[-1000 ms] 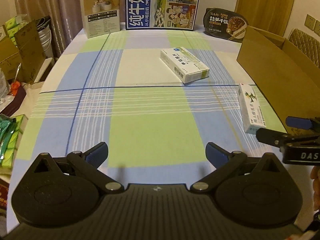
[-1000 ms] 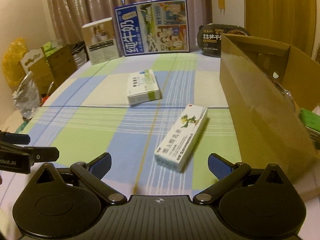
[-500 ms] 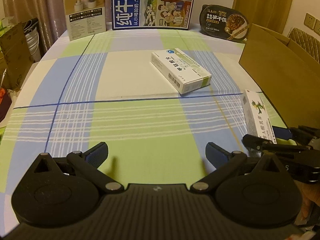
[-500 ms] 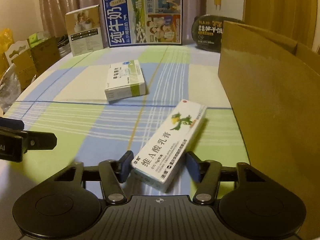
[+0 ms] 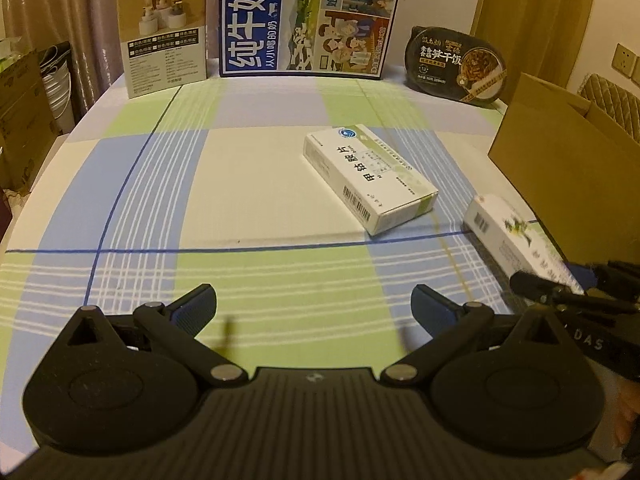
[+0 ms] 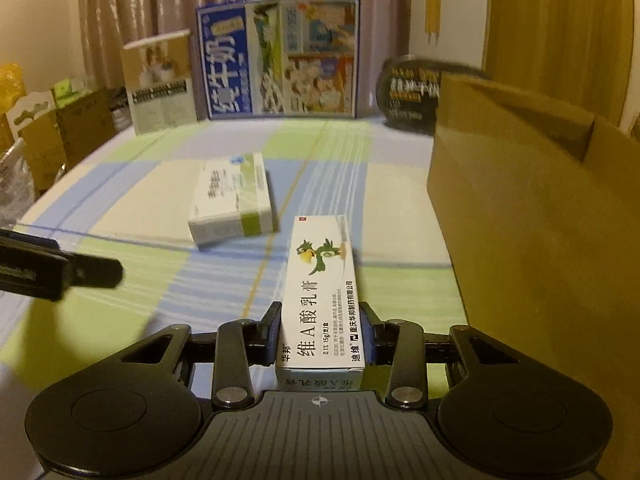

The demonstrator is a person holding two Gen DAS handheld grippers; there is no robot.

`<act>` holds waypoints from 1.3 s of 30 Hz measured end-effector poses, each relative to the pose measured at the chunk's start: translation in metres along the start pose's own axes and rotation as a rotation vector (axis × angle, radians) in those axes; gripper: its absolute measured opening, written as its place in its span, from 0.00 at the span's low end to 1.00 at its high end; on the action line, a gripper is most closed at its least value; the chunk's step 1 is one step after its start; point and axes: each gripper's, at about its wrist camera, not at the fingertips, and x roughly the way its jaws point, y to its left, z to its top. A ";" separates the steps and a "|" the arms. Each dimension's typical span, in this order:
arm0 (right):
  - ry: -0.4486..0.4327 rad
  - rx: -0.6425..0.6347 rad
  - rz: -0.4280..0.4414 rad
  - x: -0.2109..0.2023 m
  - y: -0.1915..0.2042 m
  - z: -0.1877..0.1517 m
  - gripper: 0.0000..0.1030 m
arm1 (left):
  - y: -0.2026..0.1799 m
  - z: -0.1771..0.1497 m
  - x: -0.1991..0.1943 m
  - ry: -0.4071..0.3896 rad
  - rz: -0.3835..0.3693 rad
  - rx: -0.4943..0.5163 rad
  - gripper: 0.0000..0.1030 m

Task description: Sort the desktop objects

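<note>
- The right gripper (image 6: 320, 330) pinches the near end of a long white ointment box (image 6: 320, 300) printed with a green parrot; both fingers press against its side faces, and the box points forward, away from the camera.
- In the left wrist view the same ointment box (image 5: 516, 232) sits at the right edge of the frame, with the right gripper's dark fingers (image 5: 536, 285) closed on its near end.
- The left gripper (image 5: 312, 306) hovers over the checked tablecloth (image 5: 240, 184) with its blue-padded fingers spread wide and nothing between them.
- A white and green medicine box (image 5: 370, 176) lies flat on the cloth, ahead of the left gripper and just left of the ointment box, apart from it.
- An open brown cardboard box (image 6: 532, 220) stands at the right side of the table, just beside the held ointment box.
- At the far edge stand a blue milk carton case (image 5: 308, 20), a beige product box (image 5: 164, 28) to its left, and a black instant rice bowl (image 5: 456, 66) to its right.
</note>
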 end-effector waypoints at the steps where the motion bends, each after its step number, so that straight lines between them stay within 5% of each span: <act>1: -0.008 -0.004 0.005 0.001 0.001 0.004 0.34 | -0.001 0.001 0.001 -0.001 0.000 0.003 0.99; 10: -0.002 -0.069 0.022 0.051 0.006 0.027 0.35 | 0.002 0.015 0.009 -0.012 -0.009 -0.006 0.99; 15: -0.011 -0.102 0.134 0.048 0.014 0.021 0.35 | 0.010 0.021 0.014 -0.021 0.001 -0.013 0.99; 29: 0.001 0.005 0.061 0.045 -0.010 0.013 0.35 | -0.025 0.059 0.067 -0.071 -0.068 0.044 0.98; 34: 0.009 0.007 0.062 0.043 -0.011 0.011 0.34 | -0.043 0.060 0.092 -0.017 -0.011 0.103 0.70; 39: 0.027 0.004 0.066 0.033 -0.010 0.008 0.34 | -0.045 0.046 0.079 -0.002 0.014 0.108 0.65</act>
